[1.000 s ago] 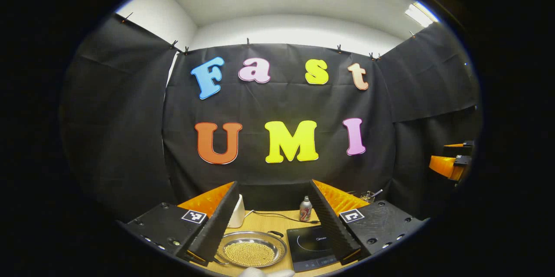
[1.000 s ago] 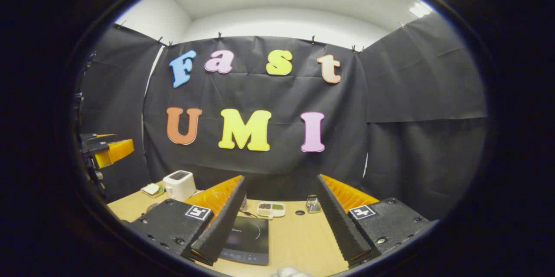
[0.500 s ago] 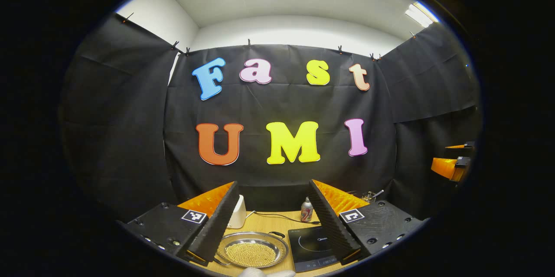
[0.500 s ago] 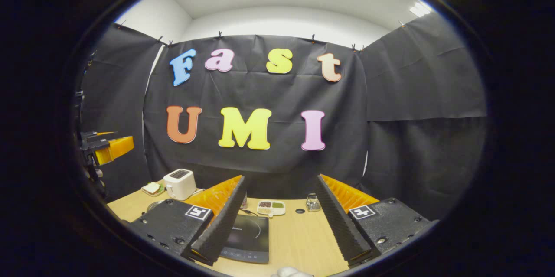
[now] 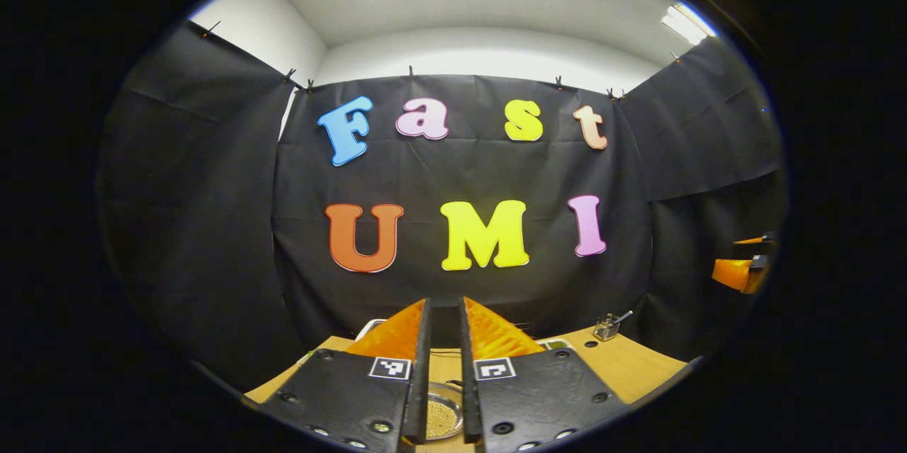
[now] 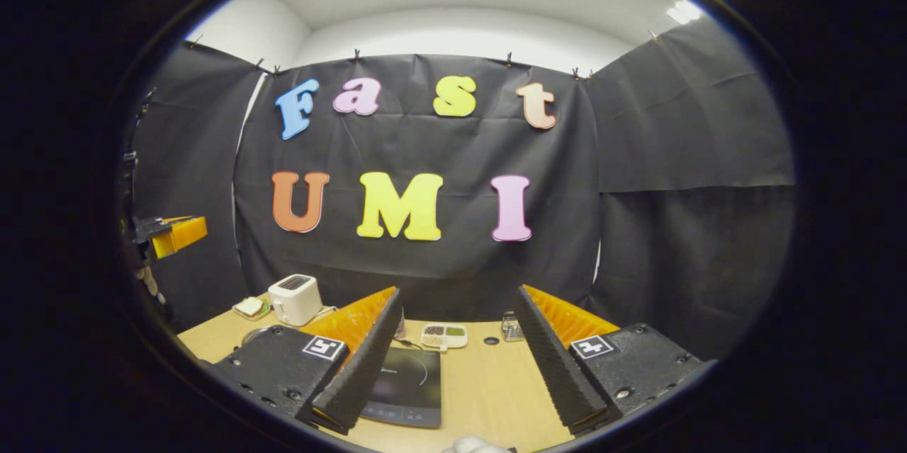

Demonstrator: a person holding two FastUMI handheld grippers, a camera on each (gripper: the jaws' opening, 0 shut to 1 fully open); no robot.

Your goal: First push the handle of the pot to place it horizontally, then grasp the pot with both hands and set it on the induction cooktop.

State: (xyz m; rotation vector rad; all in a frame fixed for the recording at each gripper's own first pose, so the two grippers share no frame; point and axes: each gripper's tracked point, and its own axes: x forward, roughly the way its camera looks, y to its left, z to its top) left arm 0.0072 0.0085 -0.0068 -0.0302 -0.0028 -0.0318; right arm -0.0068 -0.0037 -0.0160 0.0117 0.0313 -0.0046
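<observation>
Pot (image 5: pixel 443 416): shallow metal pan holding small golden beads, on wooden table (image 6: pixel 489 386), seen through narrow gap of left gripper (image 5: pixel 443 311), its fingers nearly together, gripping nothing. Right gripper (image 6: pixel 459 300): jaws spread wide above table. Induction cooktop (image 6: pixel 407 388): bare. Divided dish (image 6: pixel 443 336): dark and green contents.

Pot (image 5: pixel 444 416): shallow round metal pan with a shiny rim, its bottom covered in small golden beads; seen in the left gripper view as a sliver low in the frame, sitting flat on the wooden table. Handle not visible. Induction cooktop (image 6: pixel 405 386): flat black square slab with a pale ring marking and a control strip along its near edge, lying flat on the table, top bare.
</observation>
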